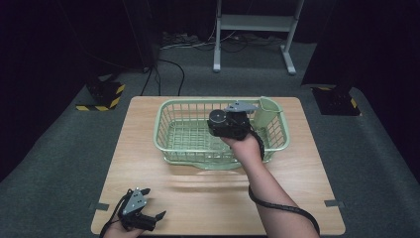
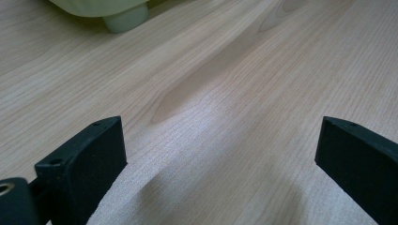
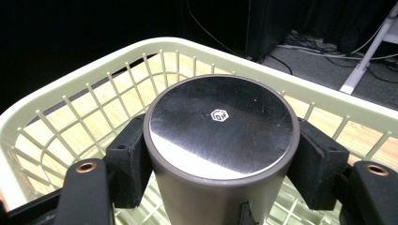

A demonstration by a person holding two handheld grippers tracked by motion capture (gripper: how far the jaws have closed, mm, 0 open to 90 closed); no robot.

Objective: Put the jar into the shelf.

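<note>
The right gripper (image 3: 220, 159) has its 2 jaws clamped on a dark cylindrical cup (image 3: 220, 126), held upright above the green basket (image 1: 168, 124). The left gripper (image 1: 143, 218) rests released on the wooden table (image 1: 208, 198), nothing between its jaws

Light wooden table (image 1: 163, 198), pale grain, standing on grey carpet (image 1: 59, 153). A pale green basket (image 1: 168, 130) with lattice walls sits on the far half of the top, toward its right side (a green foot of it shows at the top of the left gripper view, planted on the wood). The left gripper (image 1: 148, 219) rests at the near left corner of the tabletop.
</note>
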